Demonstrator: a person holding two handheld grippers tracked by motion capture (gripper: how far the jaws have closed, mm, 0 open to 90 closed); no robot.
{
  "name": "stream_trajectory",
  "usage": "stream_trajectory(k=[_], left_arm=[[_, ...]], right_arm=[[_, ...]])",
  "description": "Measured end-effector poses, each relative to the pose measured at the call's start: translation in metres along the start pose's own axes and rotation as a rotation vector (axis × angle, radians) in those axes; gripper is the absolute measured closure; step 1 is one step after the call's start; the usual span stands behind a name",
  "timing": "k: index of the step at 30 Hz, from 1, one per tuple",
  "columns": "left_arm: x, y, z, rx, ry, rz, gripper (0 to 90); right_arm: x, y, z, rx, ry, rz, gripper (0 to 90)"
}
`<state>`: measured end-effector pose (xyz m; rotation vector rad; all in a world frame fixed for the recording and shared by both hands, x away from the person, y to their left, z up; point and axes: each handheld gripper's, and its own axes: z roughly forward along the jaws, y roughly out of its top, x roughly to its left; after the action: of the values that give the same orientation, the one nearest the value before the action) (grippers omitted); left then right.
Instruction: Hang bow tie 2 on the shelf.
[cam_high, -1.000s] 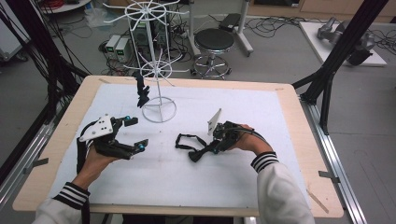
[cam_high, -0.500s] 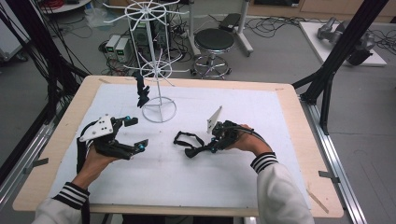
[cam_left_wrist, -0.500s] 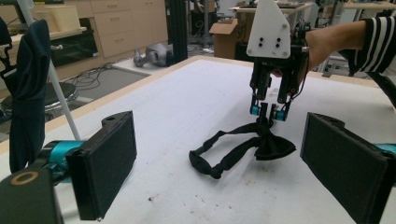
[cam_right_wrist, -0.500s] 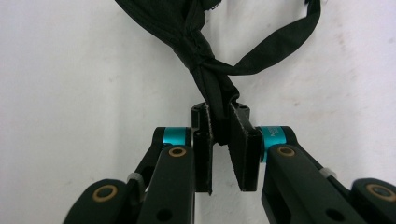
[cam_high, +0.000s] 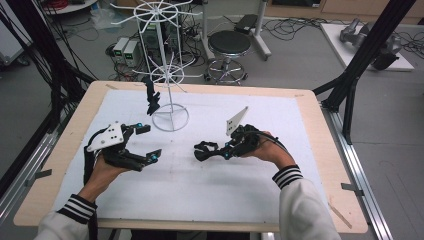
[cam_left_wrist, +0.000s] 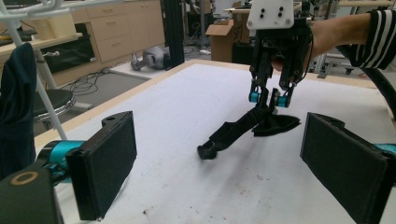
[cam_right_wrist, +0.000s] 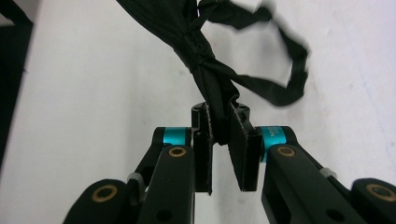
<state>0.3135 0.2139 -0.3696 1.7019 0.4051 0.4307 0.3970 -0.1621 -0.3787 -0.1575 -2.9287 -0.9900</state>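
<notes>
A: How far along is this?

B: Early, I'd judge. The right gripper (cam_high: 220, 150) has its fingers clenched on a bunched fold of the black cloth strap (cam_left_wrist: 243, 129), which lies mid-counter, its far end trailing on the white mat (cam_high: 210, 185). One dark cloth (cam_high: 151, 100) already hangs on the white wire rack (cam_high: 167, 75) at the far left, so hanging this one looks like what remains.

A: And the left gripper (cam_high: 145, 142)?

B: Fingers released, spread wide, holding nothing, hovering left of the strap.

A: Any change from the earlier frames?

B: Little. The right gripper has drawn the strap slightly leftward; the left one has stayed put.
</notes>
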Motion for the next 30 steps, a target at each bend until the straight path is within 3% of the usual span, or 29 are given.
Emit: stream_trajectory(k=[5, 13, 30], left_arm=[[-0.002, 0.005, 0.002, -0.006, -0.005, 0.014, 11.2], [-0.006, 0.018, 0.005, -0.011, -0.030, 0.039, 11.2], [-0.016, 0.039, 0.030, 0.001, -0.144, 0.085, 11.7]], right_arm=[[0.003, 0.002, -0.011, -0.076, -0.001, 0.036, 80.7], [0.008, 0.004, -0.026, -0.166, -0.008, 0.047, 80.7], [0.019, 0.012, -0.037, -0.247, 0.008, 0.060, 80.6]])
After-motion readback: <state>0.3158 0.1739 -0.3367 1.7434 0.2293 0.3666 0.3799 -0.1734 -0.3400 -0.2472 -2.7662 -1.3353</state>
